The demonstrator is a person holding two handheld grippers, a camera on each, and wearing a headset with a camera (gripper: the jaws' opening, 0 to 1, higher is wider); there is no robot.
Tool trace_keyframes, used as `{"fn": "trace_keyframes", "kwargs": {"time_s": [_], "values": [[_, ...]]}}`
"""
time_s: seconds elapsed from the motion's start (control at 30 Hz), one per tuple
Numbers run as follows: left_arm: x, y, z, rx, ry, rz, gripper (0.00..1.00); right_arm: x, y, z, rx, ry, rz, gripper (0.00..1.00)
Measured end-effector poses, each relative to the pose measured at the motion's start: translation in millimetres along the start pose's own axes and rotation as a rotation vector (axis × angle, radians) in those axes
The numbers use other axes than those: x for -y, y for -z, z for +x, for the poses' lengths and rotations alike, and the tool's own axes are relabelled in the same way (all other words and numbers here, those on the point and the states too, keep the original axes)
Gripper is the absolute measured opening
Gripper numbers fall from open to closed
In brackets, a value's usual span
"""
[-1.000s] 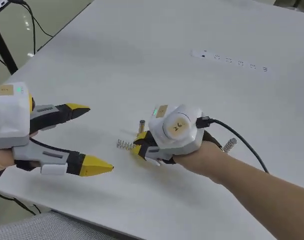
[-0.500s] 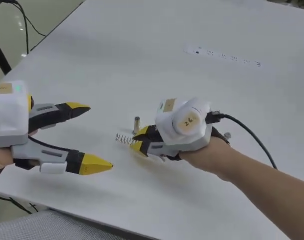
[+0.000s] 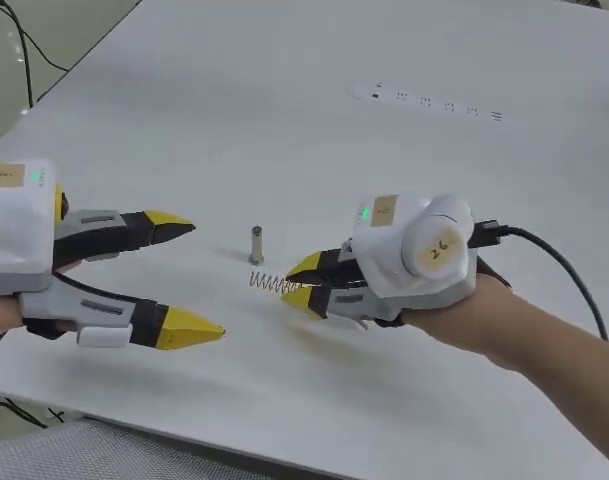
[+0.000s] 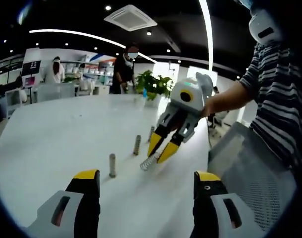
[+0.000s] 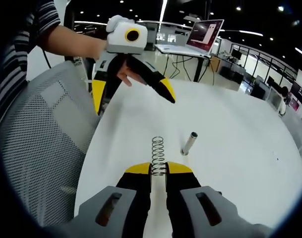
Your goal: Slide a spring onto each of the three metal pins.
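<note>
**Hazard: Spring Slips or Misses the Pin**

The right claw point(image 3: 302, 283) pinches one end of the spring point(image 3: 272, 283), which juts forward from its tips, just beside the pin point(image 3: 256, 245). The left claw point(image 3: 196, 277) hangs spread, opposite. Likely faults: the free end sags, misses the pin top, or pops loose onto the counter point(image 3: 284, 120).
</note>
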State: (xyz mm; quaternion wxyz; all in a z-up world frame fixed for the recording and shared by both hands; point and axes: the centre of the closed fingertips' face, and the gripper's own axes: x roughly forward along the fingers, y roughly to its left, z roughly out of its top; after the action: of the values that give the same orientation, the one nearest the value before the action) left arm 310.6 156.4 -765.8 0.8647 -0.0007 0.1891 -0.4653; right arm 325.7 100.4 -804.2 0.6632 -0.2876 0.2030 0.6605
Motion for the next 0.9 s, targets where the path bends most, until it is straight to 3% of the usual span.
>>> {"fn": "trace_keyframes", "kwargs": {"time_s": [0.4,0.77,0.9], "values": [[8.3,-1.8,15.6,-0.024,0.073,0.019,0.62,-1.0,8.6,-17.1,-0.017,0.008,-0.015,0.08],[16.1,-4.7,37.1,-0.041,0.137,0.052,0.52,-2.3,5.0,-23.7,-0.009,0.008,-0.046,0.08],[18.2,-7.4,42.9,-0.036,0.155,0.06,0.42,-3.5,1.5,-23.8,-0.002,0.004,-0.054,0.08]]}}
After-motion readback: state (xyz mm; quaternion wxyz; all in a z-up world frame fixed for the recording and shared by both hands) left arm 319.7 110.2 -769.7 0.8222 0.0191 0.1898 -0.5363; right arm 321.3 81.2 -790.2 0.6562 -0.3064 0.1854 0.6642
